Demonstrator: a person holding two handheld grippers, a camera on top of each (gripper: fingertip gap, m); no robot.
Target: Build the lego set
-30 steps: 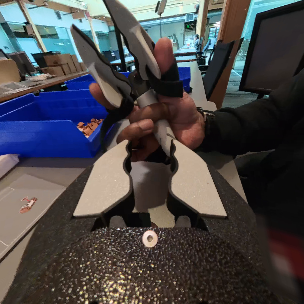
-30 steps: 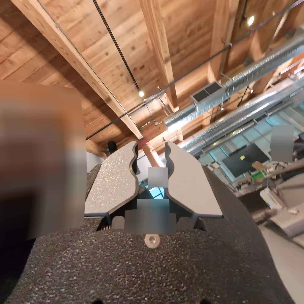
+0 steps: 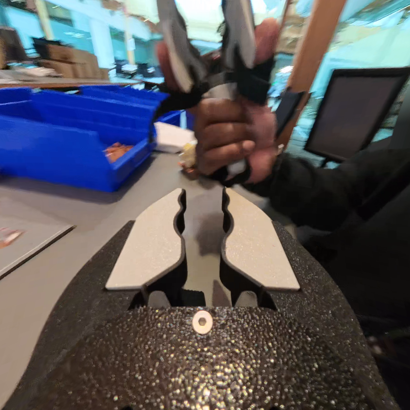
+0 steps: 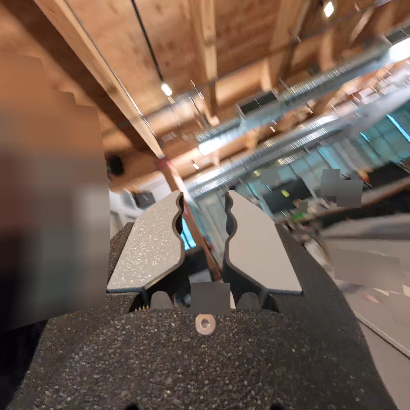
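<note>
Left tongs: jaws apart, nothing between them but bare grey table; they hang low over it, pointing forward.
Right tongs: just ahead of the left tongs and above them, held upright in a hand, fingers pointing at the ceiling; seen from its own camera the jaws are parted, with only the far room showing in the gap.
Hand: fist closed round the right tongs' grey handle, black straps over thumb and forefinger, a black sleeve running off to the right of the left tongs.
Bin: blue, ahead and to the left of the left tongs, well apart from both; copper-coloured parts lie in its near compartment.
Small things: a pale yellowish blur and something copper on the table just behind the hand; too smeared to tell what.
Board: flat grey sheet left of the left tongs, a copper piece on it.
Monitor: dark, ahead to the right.
Ceiling: wooden beams and silver ducts beyond the right tongs.
</note>
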